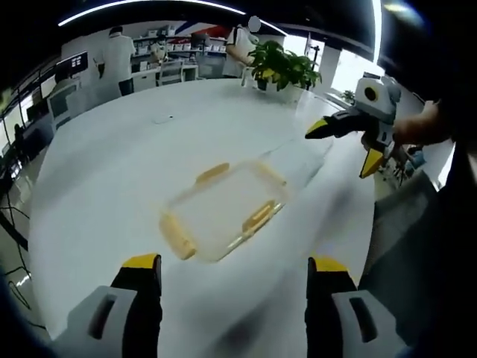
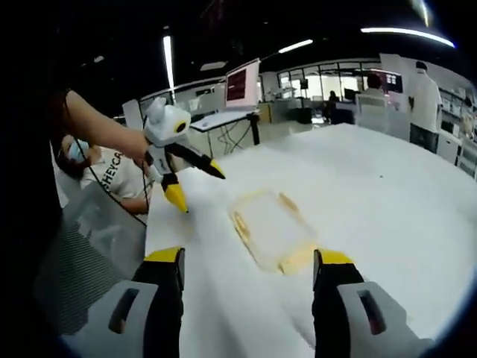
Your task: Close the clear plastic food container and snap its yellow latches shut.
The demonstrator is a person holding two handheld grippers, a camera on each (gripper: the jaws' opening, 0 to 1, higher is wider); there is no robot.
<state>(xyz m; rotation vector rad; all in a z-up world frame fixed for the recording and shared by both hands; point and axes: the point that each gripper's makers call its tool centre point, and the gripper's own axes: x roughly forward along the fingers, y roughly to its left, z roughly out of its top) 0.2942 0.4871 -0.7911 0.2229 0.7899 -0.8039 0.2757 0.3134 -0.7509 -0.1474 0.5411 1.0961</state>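
A clear plastic food container (image 1: 223, 212) with yellow latches (image 1: 259, 216) on its sides lies flat on the white table (image 1: 112, 171). Motion blur hides whether the latches are snapped. My left gripper (image 1: 235, 262) hovers just short of it, jaws wide open and empty. Past the container to the right, my right gripper (image 1: 344, 145) is held in a hand, open and empty above the table. In the right gripper view the container (image 2: 272, 227) sits just ahead of the open right gripper (image 2: 248, 256), and the left gripper (image 2: 196, 184) hangs open to its left.
A potted plant (image 1: 279, 67) stands at the table's far edge. People stand among desks and monitors (image 2: 242, 83) behind. A seated person (image 2: 112, 175) and a mesh chair (image 2: 97, 246) are at the table's near side.
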